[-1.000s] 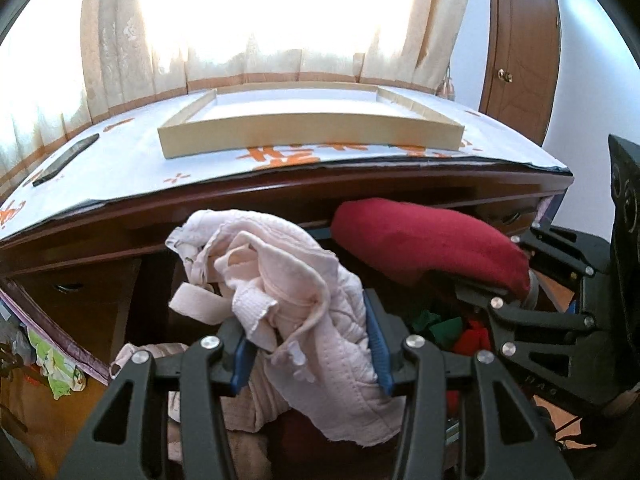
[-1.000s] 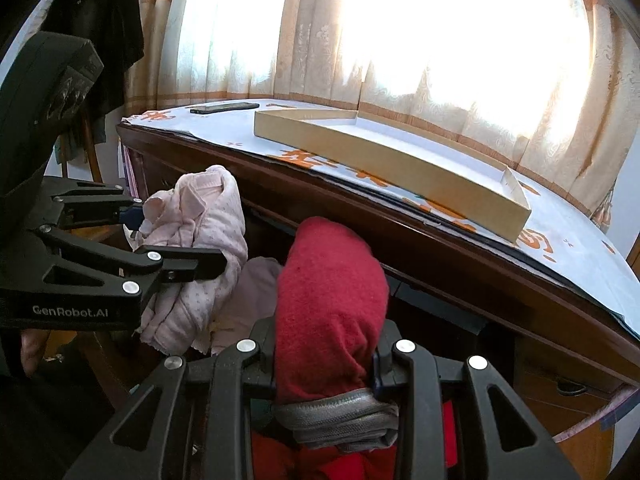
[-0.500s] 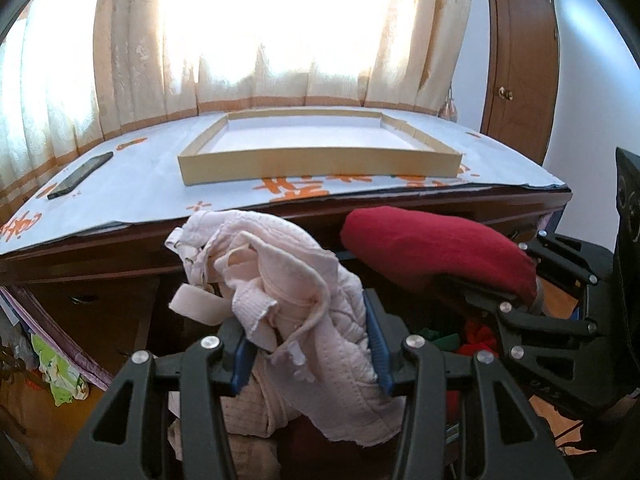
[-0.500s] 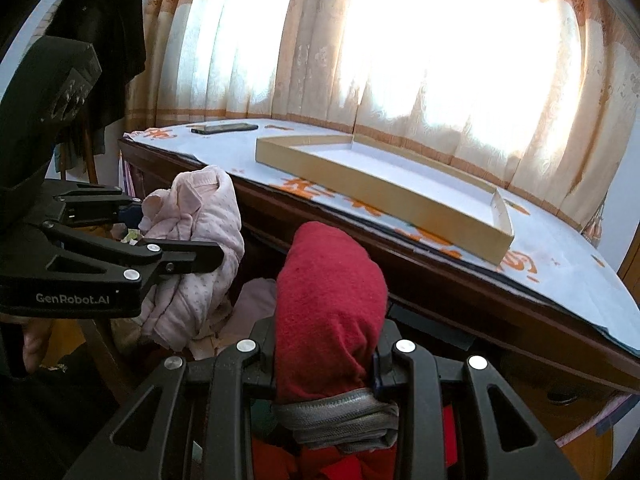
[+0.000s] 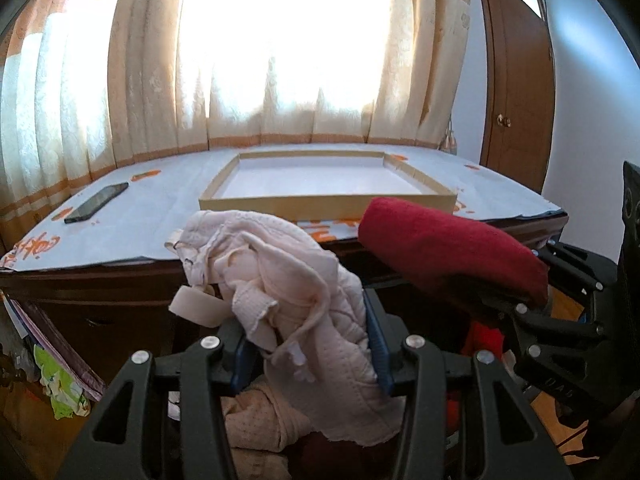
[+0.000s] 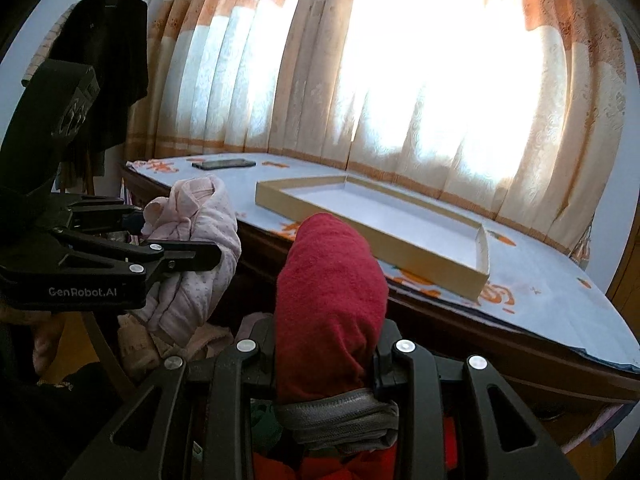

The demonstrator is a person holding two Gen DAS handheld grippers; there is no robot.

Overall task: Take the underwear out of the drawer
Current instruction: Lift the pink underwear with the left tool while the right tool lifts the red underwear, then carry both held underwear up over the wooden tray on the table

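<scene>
My left gripper is shut on a crumpled pale pink undergarment, which bulges up and forward between the blue pads. In the right wrist view the same pink bundle hangs in the left gripper at the left. My right gripper is shut on a rolled dark red undergarment with a grey waistband. From the left wrist view that red roll shows at the right, level with the desk's front edge. More clothes lie below in the open drawer, mostly hidden.
A shallow cardboard tray with a white inside rests on the paper-covered wooden desk, seen also as a tray. A black phone lies at the desk's left. Curtains hang behind, a dark garment at the left, a wooden door at the right.
Both grippers have risen with their garments, from below the desk edge to about its height, and tilted up. The tray's inside and the desktop now show more. Neither grip has changed.
</scene>
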